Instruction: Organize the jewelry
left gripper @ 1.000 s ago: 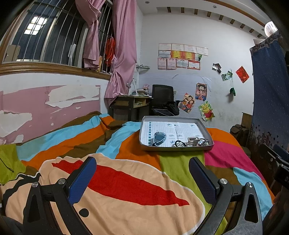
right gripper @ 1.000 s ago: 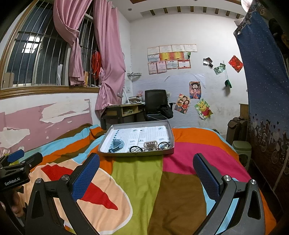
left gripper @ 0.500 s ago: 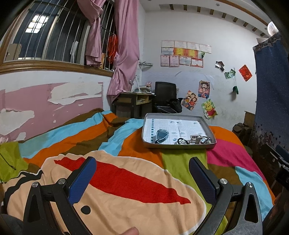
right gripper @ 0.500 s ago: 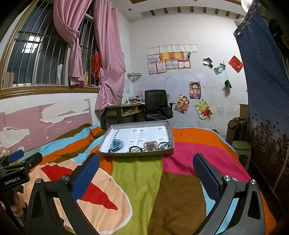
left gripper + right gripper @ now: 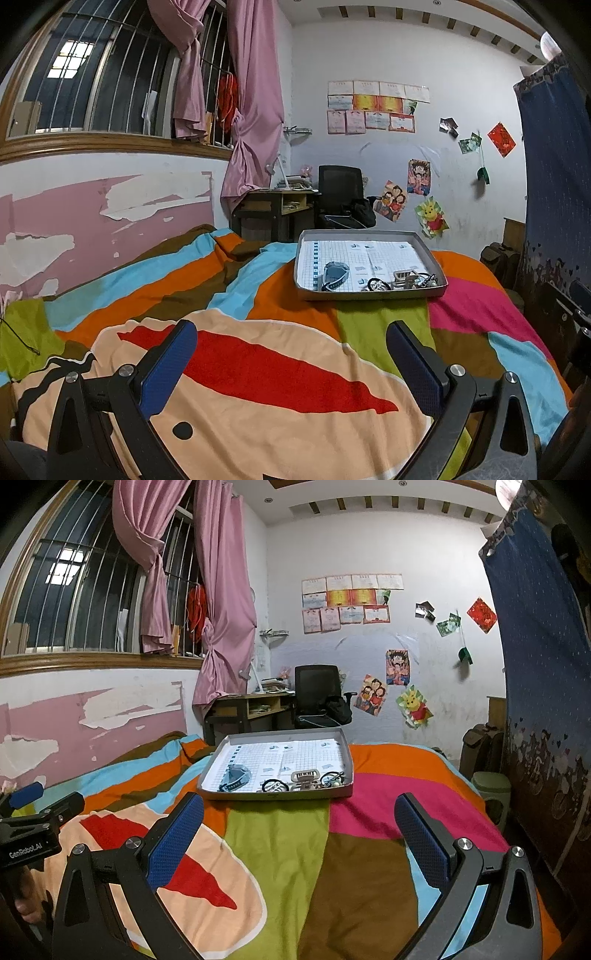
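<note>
A shallow grey tray (image 5: 369, 293) (image 5: 275, 795) is set on a bed covered by a brightly striped bedspread (image 5: 258, 295) (image 5: 277, 849), toward the far end of the bed and well apart from both grippers. The tray is lined with gridded paper, and the jewelry is gathered along its near edge. A grey watch (image 5: 334, 275) (image 5: 236, 775) lies at the left of the row. To its right a dark beaded bracelet (image 5: 376, 283) (image 5: 274, 785) is seen, then a pale rectangular hair clip (image 5: 404, 276) (image 5: 304, 775), and at the right end a small tangle of pieces (image 5: 428, 280) (image 5: 334, 779) too small to be told apart.

The left gripper (image 5: 290, 350) is held low over the cartoon-printed part of the bedspread, its 2 blue-padded fingers (image 5: 168, 363) spread wide with nothing between them. It is also caught at the left edge of the right wrist view, where a hand (image 5: 29, 910) is wrapped around its handle. The right gripper (image 5: 299, 827) is held over the green and brown stripes, pointed at the tray, and its 2 blue-padded fingers (image 5: 175, 840) are likewise spread wide and empty.

Beyond the bed a wooden desk (image 5: 247, 709), a black office chair (image 5: 317, 698), pink curtains (image 5: 221, 590) and paper posters (image 5: 351, 598) on the white wall are visible.
</note>
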A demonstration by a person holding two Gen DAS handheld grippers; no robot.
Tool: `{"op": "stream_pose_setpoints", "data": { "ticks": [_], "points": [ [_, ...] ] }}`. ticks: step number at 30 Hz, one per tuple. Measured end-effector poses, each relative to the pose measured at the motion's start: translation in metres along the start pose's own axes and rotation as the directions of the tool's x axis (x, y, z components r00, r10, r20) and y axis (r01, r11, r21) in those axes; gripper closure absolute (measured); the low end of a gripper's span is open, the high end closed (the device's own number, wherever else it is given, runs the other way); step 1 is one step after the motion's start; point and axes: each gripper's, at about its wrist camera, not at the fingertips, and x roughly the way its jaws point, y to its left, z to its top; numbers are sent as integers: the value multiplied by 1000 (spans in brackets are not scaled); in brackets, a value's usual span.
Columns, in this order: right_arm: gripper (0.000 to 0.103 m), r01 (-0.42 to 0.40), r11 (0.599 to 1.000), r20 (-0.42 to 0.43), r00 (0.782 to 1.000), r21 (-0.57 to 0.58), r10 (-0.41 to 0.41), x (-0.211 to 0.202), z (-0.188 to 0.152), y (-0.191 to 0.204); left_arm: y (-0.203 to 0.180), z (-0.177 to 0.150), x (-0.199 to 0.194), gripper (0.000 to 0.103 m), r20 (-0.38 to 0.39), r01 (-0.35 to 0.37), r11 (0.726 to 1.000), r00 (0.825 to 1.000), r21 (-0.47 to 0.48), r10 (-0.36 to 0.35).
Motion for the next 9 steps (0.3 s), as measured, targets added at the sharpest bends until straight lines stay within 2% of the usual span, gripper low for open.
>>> {"op": "stream_pose_setpoints", "data": {
  "ticks": [9],
  "points": [
    [1,-2,1000,2,1000,-11,2,-1,3,1,-1,2,2,0,-3,2,1000,1000,2,-2]
  ]
}}
